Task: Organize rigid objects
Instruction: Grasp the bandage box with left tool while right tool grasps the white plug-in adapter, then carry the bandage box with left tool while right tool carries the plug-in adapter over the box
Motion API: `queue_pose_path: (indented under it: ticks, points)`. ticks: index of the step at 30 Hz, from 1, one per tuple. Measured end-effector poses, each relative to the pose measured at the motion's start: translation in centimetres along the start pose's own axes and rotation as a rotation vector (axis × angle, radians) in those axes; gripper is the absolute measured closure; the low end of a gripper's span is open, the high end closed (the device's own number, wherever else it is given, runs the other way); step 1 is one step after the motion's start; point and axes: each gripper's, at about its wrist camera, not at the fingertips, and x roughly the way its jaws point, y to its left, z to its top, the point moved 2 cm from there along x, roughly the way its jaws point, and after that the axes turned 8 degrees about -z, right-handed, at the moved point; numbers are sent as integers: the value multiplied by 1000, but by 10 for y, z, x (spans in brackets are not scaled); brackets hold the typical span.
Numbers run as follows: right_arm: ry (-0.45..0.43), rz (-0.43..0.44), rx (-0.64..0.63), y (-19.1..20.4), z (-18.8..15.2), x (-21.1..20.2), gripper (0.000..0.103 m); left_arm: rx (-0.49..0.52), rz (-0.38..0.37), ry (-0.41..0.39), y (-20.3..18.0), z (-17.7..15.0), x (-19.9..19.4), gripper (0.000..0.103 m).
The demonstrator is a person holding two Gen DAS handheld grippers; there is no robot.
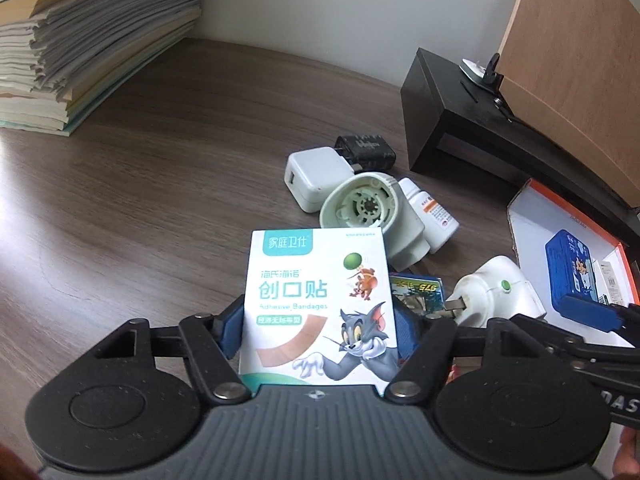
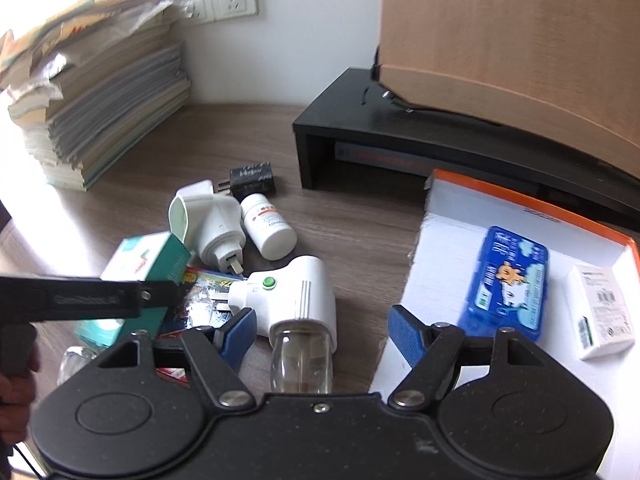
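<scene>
So the left gripper (image 1: pixel 318 330) has its blue pads pinched on both side edges of a box of adhesive bandages (image 1: pixel 320 304), the white and teal one with the cartoon cat and mouse on the front, and the box stands upright between the fingers, tipped up off the wooden desk (image 1: pixel 160 168). The right gripper (image 2: pixel 322 334) is spread wide with nothing pinched; the clear glass bottle end of a white plug-in device with a green button (image 2: pixel 298 300) sits between its fingers, but the pads aren't touching it. Right behind the bandage box there's a little pile in the middle of the desk: a white USB charger (image 1: pixel 312 180), a black plug adapter (image 1: pixel 366 152), a pale plug-in housing lying on its side (image 1: pixel 368 212), a small white pill bottle (image 1: pixel 430 216) touching it, and a colourful card (image 1: pixel 418 292) lying flat under the mess. Over at the right edge of the desk is an open tray with an orange rim (image 2: pixel 532 208), holding a blue tin (image 2: pixel 506 280) and a small white box (image 2: pixel 602 316) beside it. A black monitor riser (image 2: pixel 400 128) stands along the back edge, and a tall stack of books and papers (image 2: pixel 100 92) fills the back left corner.
</scene>
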Motion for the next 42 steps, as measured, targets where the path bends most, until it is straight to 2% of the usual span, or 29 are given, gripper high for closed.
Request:
queue_pose_path:
  ticks: [4,11,12,13,18,25,31,38,42]
  points:
    - [55,25,-56,8,0,16,17,5,-1,-9,5,3,-6,32]
    - [81,23,-118,21,0,34,18,7,0,-23,8,3,-15,32]
    - [81,28,-117,21,0,36,23,5,1,-25,9,3,-15,32]
    - [72,38,-110,21,1,36,33,5,4,-28,8,3,-16,32]
    - [57,34,-87,20,0,32,33,8,2,-42,6,1,-22,32]
    - [-30,33,-16,8,-3,-3,33,24,10,-70,-9,0,-32,32]
    - [-99,-15,67,-10,-6,-44,33,56,28,-86,-36,-1,-46,32]
    - [-139,-79,142,-37,-17,-86,33,101,34,-87,-74,-5,-54,32]
    - [-154,-107,196,-57,-26,-106,33,133,13,-83,-97,-9,-57,32]
